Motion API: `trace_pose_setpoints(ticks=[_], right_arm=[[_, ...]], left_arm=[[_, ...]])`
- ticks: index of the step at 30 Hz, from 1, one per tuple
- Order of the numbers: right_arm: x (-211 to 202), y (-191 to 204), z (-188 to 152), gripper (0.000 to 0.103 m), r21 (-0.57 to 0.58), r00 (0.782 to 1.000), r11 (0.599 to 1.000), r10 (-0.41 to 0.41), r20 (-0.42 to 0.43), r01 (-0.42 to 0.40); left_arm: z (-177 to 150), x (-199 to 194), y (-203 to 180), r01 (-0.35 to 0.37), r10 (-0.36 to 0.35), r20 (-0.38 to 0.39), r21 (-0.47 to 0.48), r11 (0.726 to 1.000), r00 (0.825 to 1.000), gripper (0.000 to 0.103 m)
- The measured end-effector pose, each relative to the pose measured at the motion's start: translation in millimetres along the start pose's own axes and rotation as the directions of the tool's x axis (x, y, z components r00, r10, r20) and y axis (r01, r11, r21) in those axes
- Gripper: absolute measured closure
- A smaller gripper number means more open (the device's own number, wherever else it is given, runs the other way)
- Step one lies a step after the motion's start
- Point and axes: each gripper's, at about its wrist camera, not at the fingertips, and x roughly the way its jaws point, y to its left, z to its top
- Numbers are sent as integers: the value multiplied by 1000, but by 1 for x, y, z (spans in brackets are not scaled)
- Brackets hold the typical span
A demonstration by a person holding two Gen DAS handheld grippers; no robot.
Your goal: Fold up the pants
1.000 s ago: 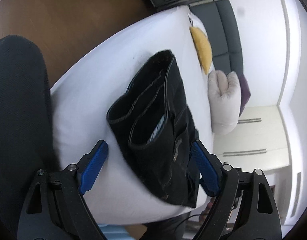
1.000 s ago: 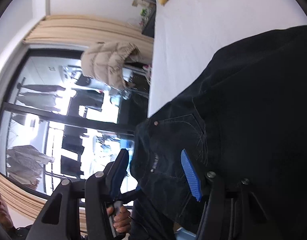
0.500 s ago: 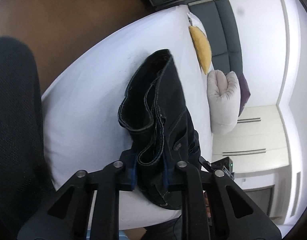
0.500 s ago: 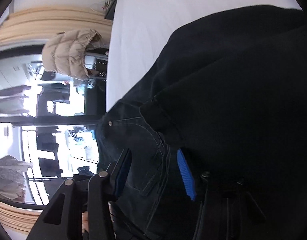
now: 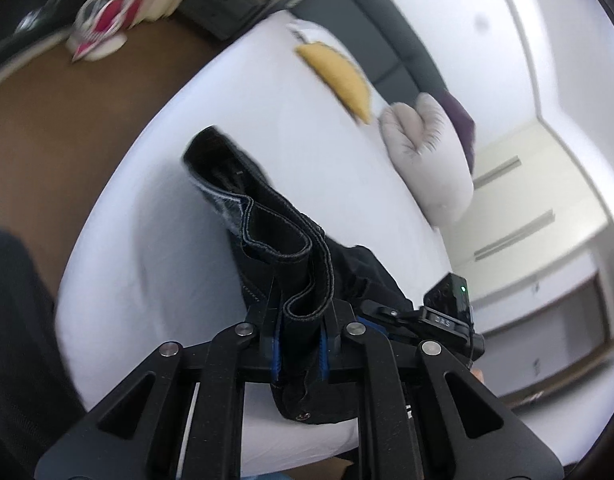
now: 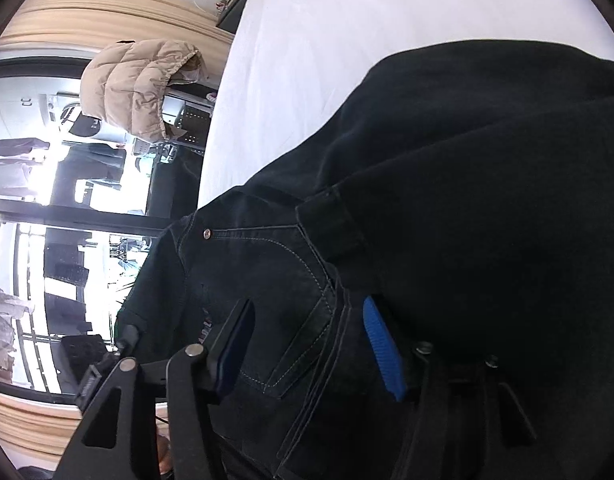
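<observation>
black pants (image 5: 283, 248) bunched on the white bed (image 5: 155, 240), far hem blurred, lower part cut off behind the left gripper (image 5: 299, 344) clamped on a waistband fold. yellow cushion (image 5: 339, 80) and grey pillow (image 5: 431, 164) lying beyond. right gripper (image 6: 311, 344) spread wide, straddling the pocket, right finger (image 6: 383, 348) half buried in cloth.

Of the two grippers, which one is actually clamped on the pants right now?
The left gripper: its blue pads are pinched tight on a bunched edge of the black pants. The right gripper is open, its pads set wide apart around the pocket area.
</observation>
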Motion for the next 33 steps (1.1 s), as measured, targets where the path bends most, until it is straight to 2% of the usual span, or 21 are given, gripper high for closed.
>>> trace_pose_setpoints(ticks=[3, 6, 9, 10, 12, 14, 20, 23, 24, 25, 26, 28, 31, 33], right_arm=[[-6, 0, 4, 42, 15, 1000, 1000, 14, -2, -14], [-16, 6, 8, 36, 32, 998, 998, 56, -10, -55], [-31, 23, 13, 30, -1, 989, 989, 150, 1, -150], [-36, 28, 15, 24, -10, 985, 985, 172, 2, -172], [-47, 42, 20, 22, -44, 977, 976, 213, 10, -213], [-57, 54, 23, 14, -78, 972, 970, 232, 17, -231], [-69, 93, 24, 12, -210, 981, 960, 192, 10, -186], [-61, 99, 24, 13, -270, 999, 962, 45, 3, -43], [-56, 96, 26, 15, -272, 1000, 962, 3, -6, -5], [-56, 91, 27, 29, -270, 1000, 963, -9, -18, 4], [-53, 86, 27, 49, -269, 999, 963, -11, -38, 0], [-50, 80, 27, 71, -269, 998, 963, -21, -58, 5], [-63, 68, 25, 86, -256, 998, 966, -53, -18, 46], [-75, 58, 20, 87, -256, 998, 964, -68, 5, 67]], left_arm=[[2, 5, -36, -8, 8, 2, 113, 994, 1000, 92], [0, 25, -81, -9, 12, -11, 235, 972, 1000, 92], [-14, 42, -118, -7, 23, -38, 368, 930, 999, 92], [-23, 49, -134, -11, 33, -45, 424, 906, 998, 92], [-36, 63, -158, -16, 50, -55, 501, 865, 997, 92], [-51, 79, -181, -17, 69, -69, 572, 820, 995, 92], [-90, 115, -210, -14, 115, -105, 678, 735, 988, 92], [-107, 127, -220, -13, 131, -108, 719, 695, 986, 92], [-112, 132, -224, -12, 134, -108, 731, 682, 985, 92], [-119, 137, -229, -10, 138, -109, 746, 665, 984, 92], [-123, 141, -233, -8, 139, -110, 757, 653, 984, 92], [-129, 146, -230, 3, 141, -121, 771, 637, 983, 92], [-144, 157, -240, 28, 134, -141, 784, 620, 981, 92], [-154, 167, -250, 52, 123, -159, 792, 609, 980, 92]])
